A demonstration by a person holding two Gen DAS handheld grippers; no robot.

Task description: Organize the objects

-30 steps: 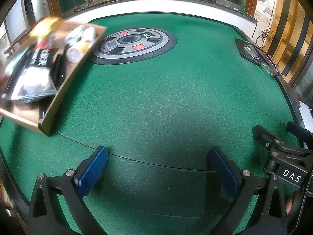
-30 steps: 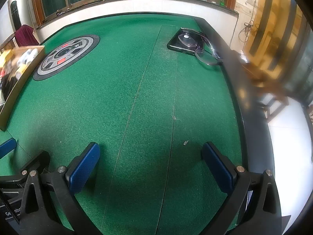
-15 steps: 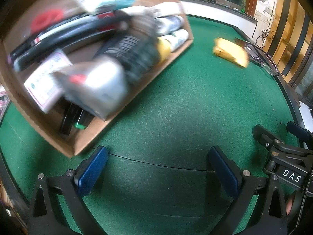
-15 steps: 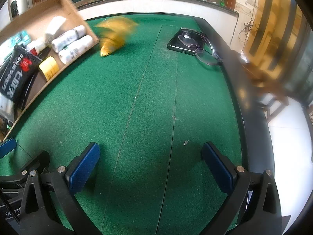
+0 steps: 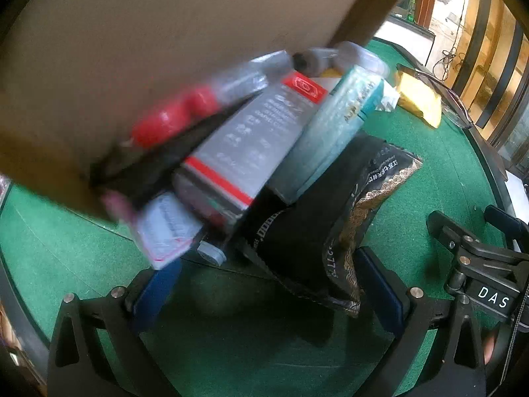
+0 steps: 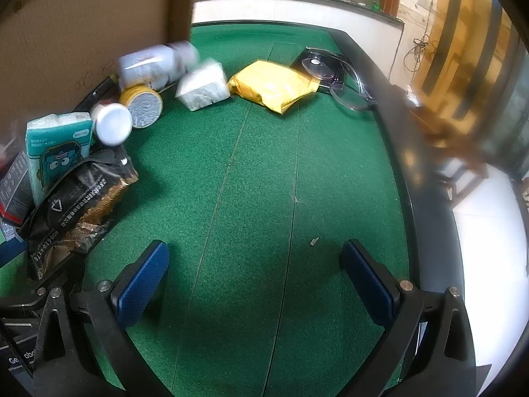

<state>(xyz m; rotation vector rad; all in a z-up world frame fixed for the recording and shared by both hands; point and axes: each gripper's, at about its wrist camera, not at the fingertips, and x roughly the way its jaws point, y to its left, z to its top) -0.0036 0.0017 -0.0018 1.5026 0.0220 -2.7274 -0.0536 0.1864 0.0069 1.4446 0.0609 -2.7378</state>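
Note:
A brown cardboard box (image 5: pixel 165 33) hangs tilted over the green felt table (image 6: pixel 264 172), and its contents are spilling out. In the left wrist view a black and gold pouch (image 5: pixel 317 225), a grey box with a red stripe (image 5: pixel 251 139) and a teal tissue pack (image 5: pixel 330 132) tumble right in front of my left gripper (image 5: pixel 267 281), which is open and holds nothing. My right gripper (image 6: pixel 256 264) is open over bare felt. To its left lie the pouch (image 6: pixel 76 205), tissue pack (image 6: pixel 56 152), a white can (image 6: pixel 112 124) and a yellow tape roll (image 6: pixel 143 102). A yellow packet (image 6: pixel 274 84) lies further back.
A white wrapped pack (image 6: pixel 205 89) sits beside the yellow packet. A black case (image 6: pixel 317 64) and a pair of glasses (image 6: pixel 350 94) lie at the far right by the table's dark edge (image 6: pixel 413 165). A small scrap (image 6: pixel 314 241) lies on the felt.
The box swung in from the left and tipped over, dumping its contents onto the felt. The yellow packet flew out and landed at the back. Both grippers stayed still and open.

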